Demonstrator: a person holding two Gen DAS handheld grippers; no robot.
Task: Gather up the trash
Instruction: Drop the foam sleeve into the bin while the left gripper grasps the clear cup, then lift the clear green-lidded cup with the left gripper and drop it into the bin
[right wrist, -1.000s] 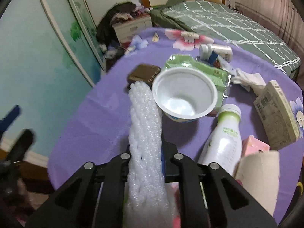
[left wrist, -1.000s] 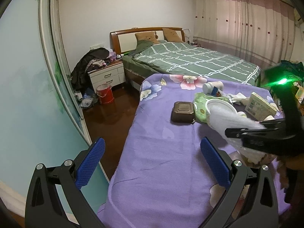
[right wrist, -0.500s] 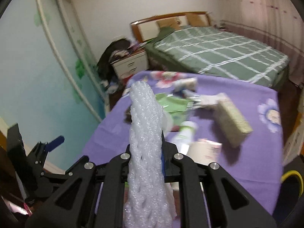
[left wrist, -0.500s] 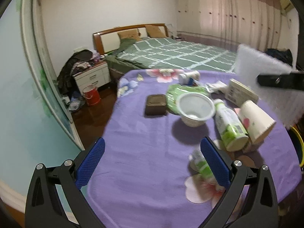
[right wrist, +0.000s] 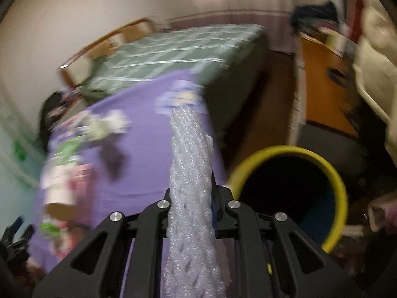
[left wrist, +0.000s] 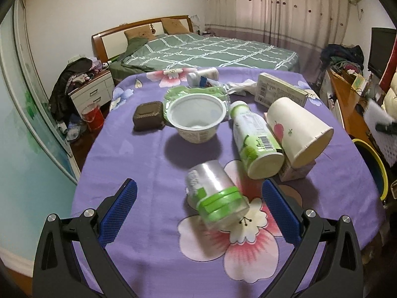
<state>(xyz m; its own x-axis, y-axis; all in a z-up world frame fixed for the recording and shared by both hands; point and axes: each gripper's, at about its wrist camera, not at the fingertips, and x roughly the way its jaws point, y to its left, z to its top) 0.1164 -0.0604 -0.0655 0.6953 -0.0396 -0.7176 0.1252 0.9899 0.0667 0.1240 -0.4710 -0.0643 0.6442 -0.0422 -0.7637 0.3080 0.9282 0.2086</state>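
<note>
My right gripper [right wrist: 192, 198] is shut on a white foam net sleeve [right wrist: 191, 173] and holds it above the table's right edge, beside a yellow-rimmed bin [right wrist: 289, 198]. The bin [left wrist: 372, 164] and the sleeve [left wrist: 379, 124] also show at the right of the left wrist view. My left gripper [left wrist: 198, 213] is open and empty over the purple tablecloth [left wrist: 139, 164]; a tipped clear jar with a green lid [left wrist: 215, 196] lies between its blue pads. Beyond lie a white-green bottle [left wrist: 255, 139], a paper cup [left wrist: 297, 134] and a white bowl [left wrist: 196, 119].
Farther back on the table lie a brown box [left wrist: 147, 115], a green wrapper [left wrist: 193, 93], a carton [left wrist: 278, 92] and a small bottle [left wrist: 203, 75]. A bed [left wrist: 206, 52] stands behind, a nightstand [left wrist: 90, 92] left, a wooden desk [left wrist: 347, 104] right.
My right gripper swung the foam sleeve from above the table to beside the yellow bin. My left gripper moved forward and right, bringing the tipped jar between its fingers.
</note>
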